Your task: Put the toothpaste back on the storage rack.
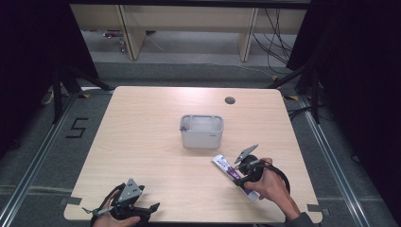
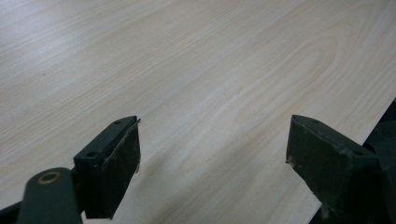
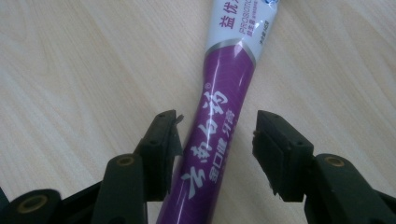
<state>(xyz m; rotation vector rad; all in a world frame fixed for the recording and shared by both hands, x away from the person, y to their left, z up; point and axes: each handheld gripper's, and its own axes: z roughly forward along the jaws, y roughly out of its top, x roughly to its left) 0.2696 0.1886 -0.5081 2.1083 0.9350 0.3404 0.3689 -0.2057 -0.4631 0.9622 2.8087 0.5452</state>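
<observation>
High view: wooden table [image 1: 156,142]; grey bin [image 1: 202,131] at centre; purple-and-white toothpaste tube [image 1: 232,173] lying just right of the bin, nearer me. Right gripper view: tube lettered "PROBIOTIC" plus Chinese characters, between my right gripper's [image 3: 215,147] parted jaws. My left gripper [image 2: 212,156]: open, over bare wood.

1. The table [image 1: 156,142] lies bare across its left half; a gripper could sweep there unhindered.
2. The grey bin [image 1: 202,131] stands mid-table, walling the straight way forward; open wood runs on either side of it.
3. The purple toothpaste tube [image 1: 232,174] lies front right, near the bin; bare wood lies between them.
</observation>
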